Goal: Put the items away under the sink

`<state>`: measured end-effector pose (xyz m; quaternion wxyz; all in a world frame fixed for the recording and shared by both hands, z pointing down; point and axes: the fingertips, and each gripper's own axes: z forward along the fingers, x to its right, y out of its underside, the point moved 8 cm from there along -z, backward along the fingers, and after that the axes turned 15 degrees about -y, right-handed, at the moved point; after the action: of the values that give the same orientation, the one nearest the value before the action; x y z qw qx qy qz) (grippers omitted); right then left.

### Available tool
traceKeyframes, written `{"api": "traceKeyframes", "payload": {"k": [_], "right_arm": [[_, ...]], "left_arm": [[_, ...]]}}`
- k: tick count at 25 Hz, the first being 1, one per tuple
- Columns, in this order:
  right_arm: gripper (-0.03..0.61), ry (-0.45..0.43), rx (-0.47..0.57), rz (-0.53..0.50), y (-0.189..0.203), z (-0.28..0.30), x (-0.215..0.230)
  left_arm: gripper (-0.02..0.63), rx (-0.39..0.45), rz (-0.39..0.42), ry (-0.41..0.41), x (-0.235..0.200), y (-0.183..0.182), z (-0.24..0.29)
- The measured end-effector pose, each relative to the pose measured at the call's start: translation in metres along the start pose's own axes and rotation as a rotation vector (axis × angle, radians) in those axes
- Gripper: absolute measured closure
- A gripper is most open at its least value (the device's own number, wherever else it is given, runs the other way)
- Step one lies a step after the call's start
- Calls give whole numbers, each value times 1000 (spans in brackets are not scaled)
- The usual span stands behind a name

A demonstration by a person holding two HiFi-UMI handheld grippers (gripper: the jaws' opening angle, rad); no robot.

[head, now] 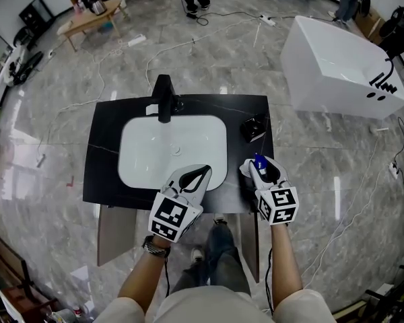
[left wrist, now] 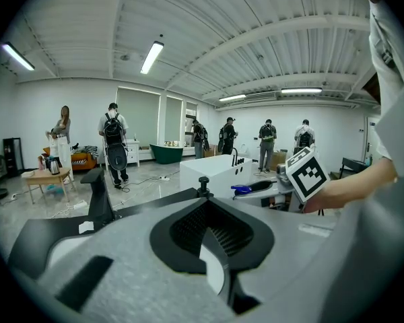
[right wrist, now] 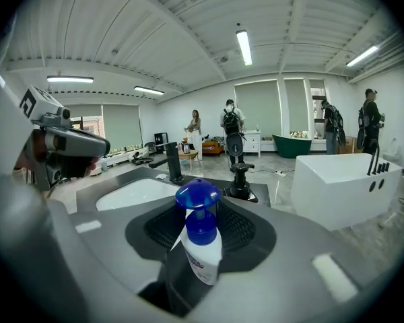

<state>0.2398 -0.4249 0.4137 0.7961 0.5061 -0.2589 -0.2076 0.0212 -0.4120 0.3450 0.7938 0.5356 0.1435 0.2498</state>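
Note:
A white bottle with a blue cap (head: 258,160) (right wrist: 203,251) stands slightly tilted at the right front corner of the black countertop (head: 108,133). My right gripper (head: 259,169) (right wrist: 200,229) is shut on it, pads against its body. My left gripper (head: 206,170) (left wrist: 205,237) hovers over the front rim of the white sink basin (head: 148,147), shut with nothing held. The left gripper view also catches the right gripper (left wrist: 303,173) with the bottle's blue cap (left wrist: 246,188) beside it. The cupboard under the sink is mostly hidden by the countertop.
A black faucet (head: 163,96) rises behind the basin. A black pump dispenser (head: 252,128) (right wrist: 240,180) stands at the counter's right. Two cabinet doors (head: 114,234) (head: 250,244) hang open below the counter. A white bathtub (head: 337,66) sits to the right; cables cross the floor; people stand far back.

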Motion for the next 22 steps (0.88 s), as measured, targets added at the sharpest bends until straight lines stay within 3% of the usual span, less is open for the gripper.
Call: {"api": "traceKeyframes", "payload": {"k": [6, 22], "right_arm": [[492, 0, 23, -22, -4, -3, 1], [497, -56, 90, -55, -7, -8, -2]], "left_arm": [[612, 6, -4, -11, -3, 0, -4], [612, 15, -17, -16, -4, 1, -4]]}}
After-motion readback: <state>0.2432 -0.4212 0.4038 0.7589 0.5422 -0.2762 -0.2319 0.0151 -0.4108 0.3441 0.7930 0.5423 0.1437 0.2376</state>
